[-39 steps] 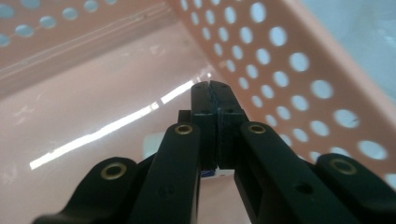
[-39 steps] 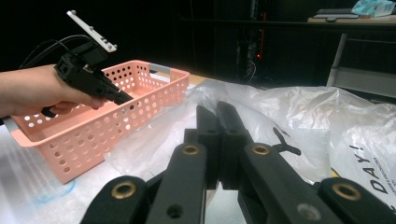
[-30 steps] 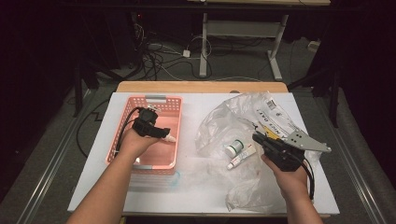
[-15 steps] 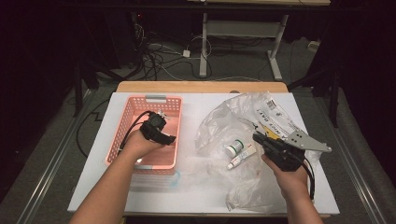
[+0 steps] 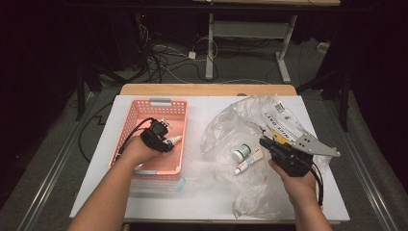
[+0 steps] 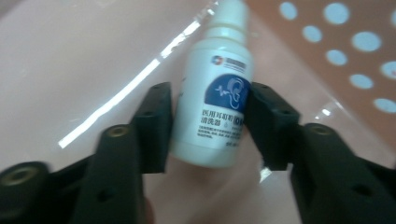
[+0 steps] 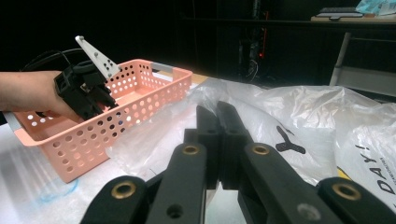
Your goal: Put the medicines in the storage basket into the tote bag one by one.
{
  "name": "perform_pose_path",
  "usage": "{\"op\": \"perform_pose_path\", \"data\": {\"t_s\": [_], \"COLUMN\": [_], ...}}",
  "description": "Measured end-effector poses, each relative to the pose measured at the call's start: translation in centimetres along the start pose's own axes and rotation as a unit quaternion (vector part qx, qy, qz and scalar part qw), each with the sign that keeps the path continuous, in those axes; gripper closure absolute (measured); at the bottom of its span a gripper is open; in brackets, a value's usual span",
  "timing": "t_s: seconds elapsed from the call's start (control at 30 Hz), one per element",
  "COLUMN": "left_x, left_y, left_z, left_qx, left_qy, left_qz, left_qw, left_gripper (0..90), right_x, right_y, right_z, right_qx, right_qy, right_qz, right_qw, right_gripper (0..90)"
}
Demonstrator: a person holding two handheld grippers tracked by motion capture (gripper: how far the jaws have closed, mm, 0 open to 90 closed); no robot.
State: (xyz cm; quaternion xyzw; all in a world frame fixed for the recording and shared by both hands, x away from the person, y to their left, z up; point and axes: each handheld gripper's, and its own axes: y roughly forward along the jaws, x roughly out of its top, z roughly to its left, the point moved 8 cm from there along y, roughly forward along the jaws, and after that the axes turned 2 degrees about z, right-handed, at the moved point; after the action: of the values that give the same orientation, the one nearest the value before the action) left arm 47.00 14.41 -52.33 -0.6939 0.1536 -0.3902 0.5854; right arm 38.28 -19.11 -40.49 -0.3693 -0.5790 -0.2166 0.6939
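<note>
Left gripper: jaws have just been closing; the small white bottle is seen between them, flanked closely by both pads, so a grip appears made or nearly made.
Bottle: cap pointing away from the jaws, low inside the pink basket, over its floor.
Right gripper: jaws pressed together, nothing held; kept over the clear plastic bag.
Beside the right gripper: a green-capped jar and a small tube lie just to its left on the bag.
Step in hand: judged to be the placing or taking of the bottle at the basket.
Next move: a steady wrist is called for, with the basket wall avoided.
</note>
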Motion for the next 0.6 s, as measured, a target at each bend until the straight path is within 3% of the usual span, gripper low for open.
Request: {"op": "perform_pose_path", "data": {"t_s": [0.23, 0.4, 0.6], "left_x": [0.3, 0.5, -0.2], "left_y": [-0.6, -2.8, -5.1], "left_z": [-0.3, 0.0, -0.7], "left_qx": [0.007, 0.005, 0.012], "left_qy": [-0.015, -0.058, -0.079], "left_qz": [-0.007, -0.043, -0.066], "left_qw": [0.9998, 0.9974, 0.9946], "left_gripper": [58.4, 58.4, 58.4], "right_x": [0.0, 0.1, 0.5], "right_y": [0.0, -0.1, -0.4], "right_z": [-0.1, -0.2, -0.1], "right_qx": [-0.001, -0.001, -0.002], "right_qy": [0.001, 0.001, 0.0], "right_qz": [-0.001, -0.003, -0.009], "right_qw": [1.0, 1.0, 1.0], "right_gripper": [90.0, 90.0, 90.0]}}
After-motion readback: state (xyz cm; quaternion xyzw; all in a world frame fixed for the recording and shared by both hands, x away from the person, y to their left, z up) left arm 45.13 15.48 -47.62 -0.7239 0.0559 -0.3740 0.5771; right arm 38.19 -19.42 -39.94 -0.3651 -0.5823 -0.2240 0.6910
